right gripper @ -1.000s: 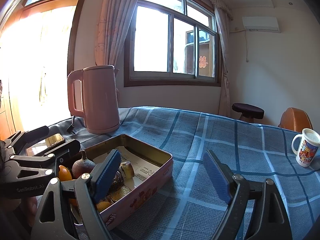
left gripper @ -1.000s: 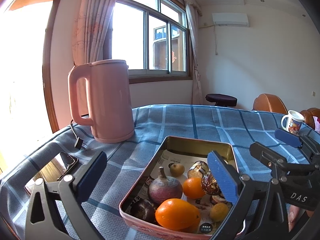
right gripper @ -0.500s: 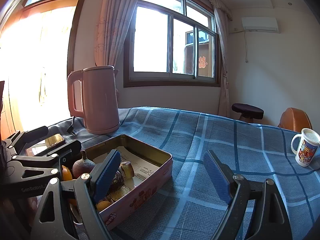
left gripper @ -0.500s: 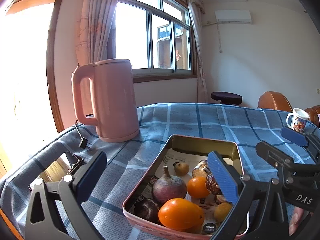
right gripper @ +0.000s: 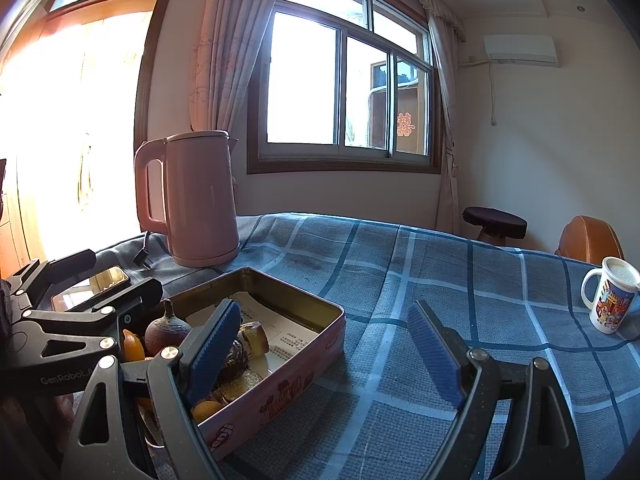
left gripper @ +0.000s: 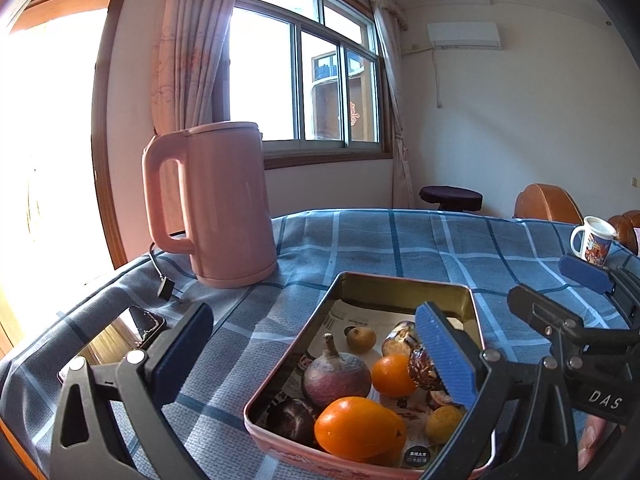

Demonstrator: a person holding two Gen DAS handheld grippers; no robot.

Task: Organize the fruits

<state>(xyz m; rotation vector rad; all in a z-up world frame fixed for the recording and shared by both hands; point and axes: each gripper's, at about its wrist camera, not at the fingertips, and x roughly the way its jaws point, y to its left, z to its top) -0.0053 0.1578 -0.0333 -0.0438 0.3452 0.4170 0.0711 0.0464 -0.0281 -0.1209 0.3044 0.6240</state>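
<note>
On blue plaid tablecloth [left gripper: 400, 240], pink tin tray [left gripper: 332, 304] is sitting, holding orange fruit [left gripper: 356, 428], purple fruit [left gripper: 336, 374] and smaller ones. Left gripper [left gripper: 316, 356] is hovering wide open, empty, straddling tray's near-left corner. Right gripper [right gripper: 328, 352] is gaping empty, just right of tray.

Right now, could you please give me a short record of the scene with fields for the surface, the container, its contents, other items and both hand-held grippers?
surface: table under a blue checked cloth
container: open metal tin, paper-lined
contents: large orange fruit, small orange, purple stemmed fruit, dark plum, more small pieces
other items: pink kettle behind the tin; phone; mug on the far right
left hand-held gripper: open, empty, hovering at the tin
right hand-held gripper: open, empty, beside the tin
</note>
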